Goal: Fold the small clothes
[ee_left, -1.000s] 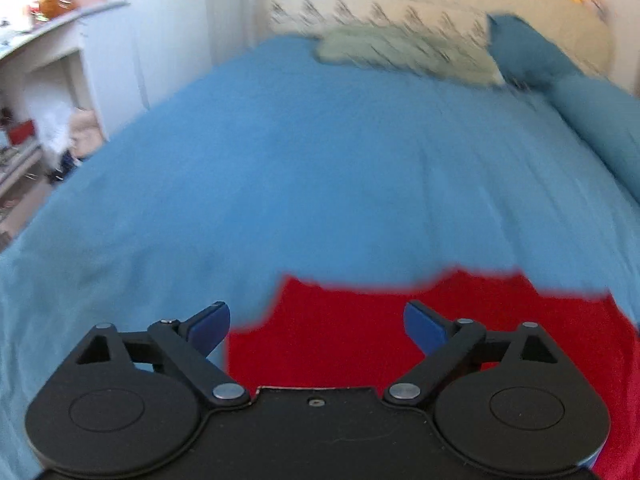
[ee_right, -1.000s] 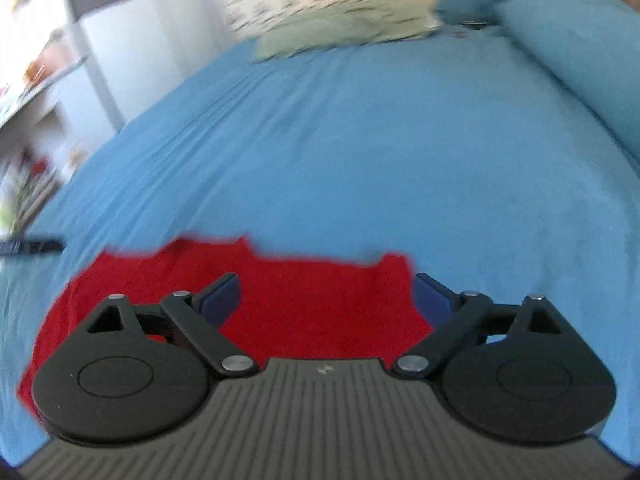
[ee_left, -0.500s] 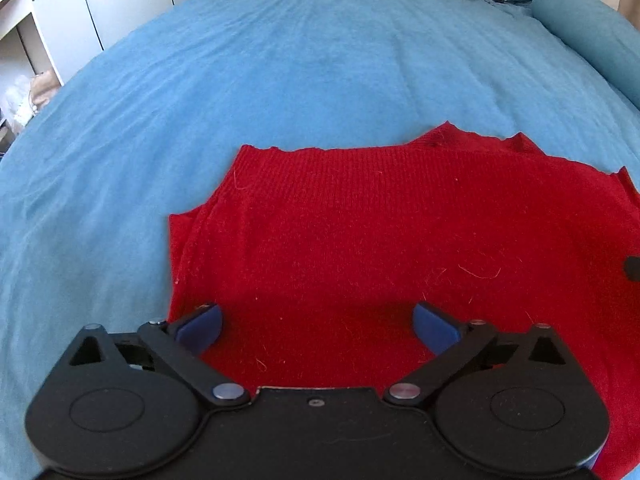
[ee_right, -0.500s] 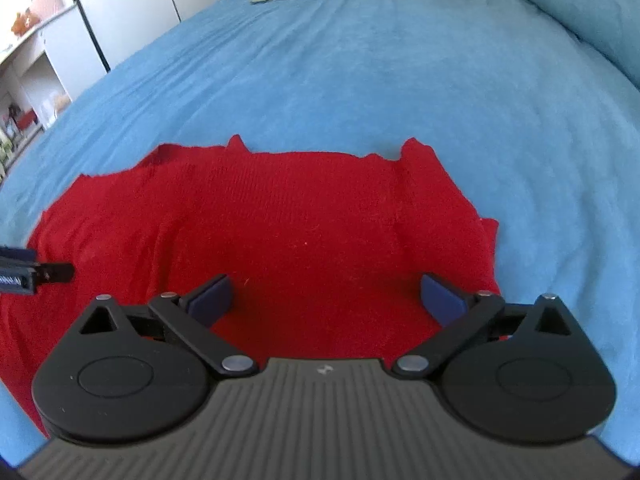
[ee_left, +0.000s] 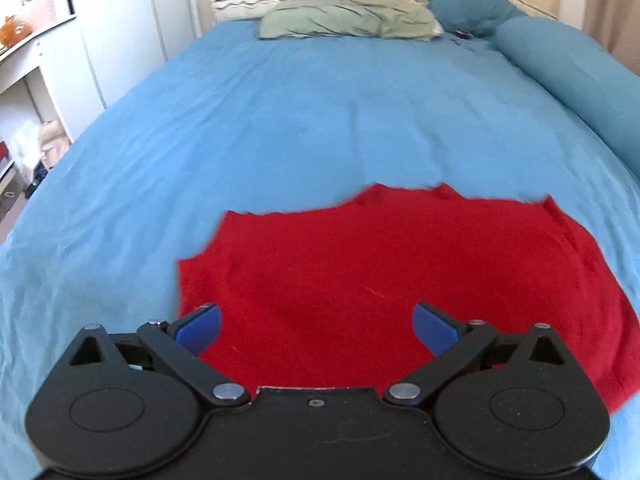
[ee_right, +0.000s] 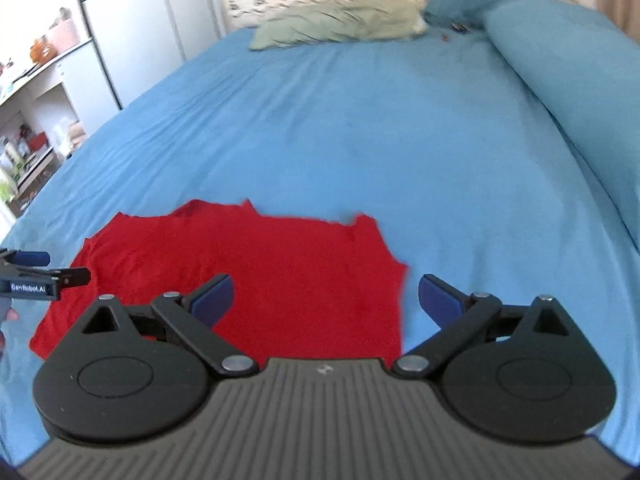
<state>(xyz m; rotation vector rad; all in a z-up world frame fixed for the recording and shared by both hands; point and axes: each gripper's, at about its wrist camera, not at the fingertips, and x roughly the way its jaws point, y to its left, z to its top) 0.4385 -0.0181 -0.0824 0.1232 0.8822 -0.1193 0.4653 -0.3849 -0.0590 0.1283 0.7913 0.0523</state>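
A red knitted garment (ee_left: 384, 272) lies spread flat on the blue bedspread (ee_left: 280, 120), near the bed's front edge. My left gripper (ee_left: 316, 326) hovers above the garment's near left part, jaws wide open and empty. In the right wrist view the same red garment (ee_right: 288, 276) fills the lower left, and my right gripper (ee_right: 326, 300) hangs open over its right edge, nothing between the blue pads. The left gripper's tip (ee_right: 40, 276) pokes in at the far left of that view, above the cloth.
A pale green pillow (ee_left: 348, 24) and a patterned cream one lie at the head of the bed. A blue bolster (ee_left: 576, 80) runs along the right side. White cupboards and shelves (ee_left: 36, 80) stand to the left of the bed.
Both views dipped close over the garment half a second ago, then pulled back and tilted up, so more bed shows again. Both grippers stayed open and empty.
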